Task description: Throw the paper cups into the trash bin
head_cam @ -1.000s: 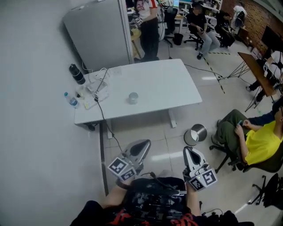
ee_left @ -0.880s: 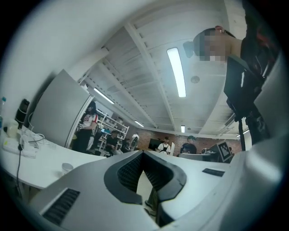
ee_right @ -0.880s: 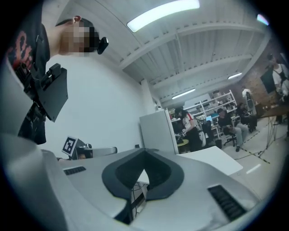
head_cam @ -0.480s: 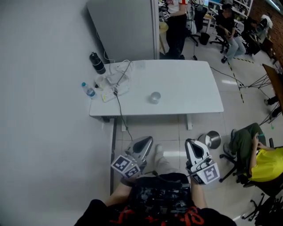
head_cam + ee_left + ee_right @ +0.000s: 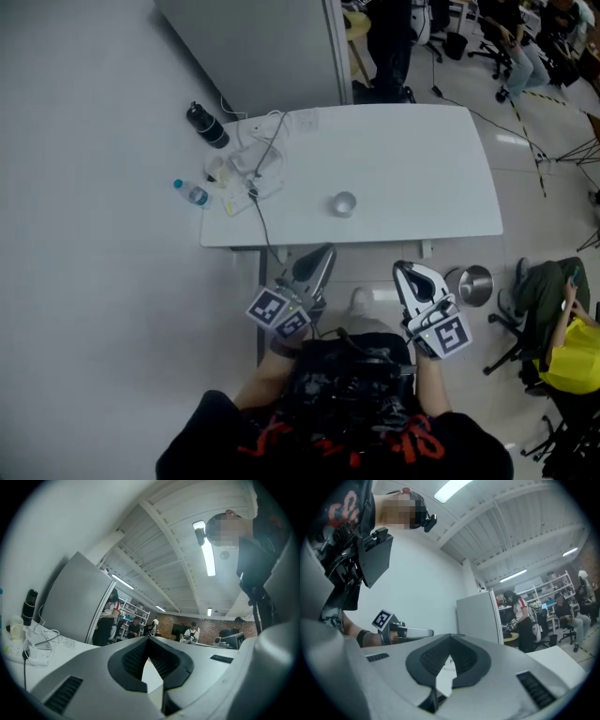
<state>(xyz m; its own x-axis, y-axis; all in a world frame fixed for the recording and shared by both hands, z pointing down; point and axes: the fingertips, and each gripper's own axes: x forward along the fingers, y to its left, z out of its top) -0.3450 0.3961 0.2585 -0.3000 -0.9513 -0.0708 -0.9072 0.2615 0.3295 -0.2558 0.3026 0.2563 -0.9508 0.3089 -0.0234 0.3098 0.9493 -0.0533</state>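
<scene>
**Both grippers empty and off the table; one cup on the tabletop**

Head view, looking steeply down. A white table [image 5: 422,169] lies at 12 o'clock from the person. A single paper cup [image 5: 344,203] stands upright on it, near the middle and a little toward the near edge, with bare tabletop all round it.

The trash bin [image 5: 474,284], a round metal one, sits on the floor just off the table's near right corner. It is at about 3 o'clock from the right gripper [image 5: 405,272] and at about 4 o'clock from the cup.

The left gripper [image 5: 322,253] is held low in front of the body, nose pointing to roughly 1 o'clock, with its tip just short of the table's near edge. The right gripper points to about 11 o'clock. Both are well apart from the cup.

Left gripper view: the left gripper [image 5: 149,640] has its jaws closed tip to tip with nothing between them. Right gripper view: the right gripper [image 5: 451,637] has its jaws pressed together too and is empty.

At the table's 9 o'clock end there is a tangle of cables [image 5: 253,173] and a black bottle [image 5: 207,126] near the far corner. A small water bottle [image 5: 192,194] is at the left edge. A grey partition [image 5: 262,47] stands at 11 o'clock beyond the table. A seated person [image 5: 577,347] in yellow is at 4 o'clock, past the bin.
</scene>
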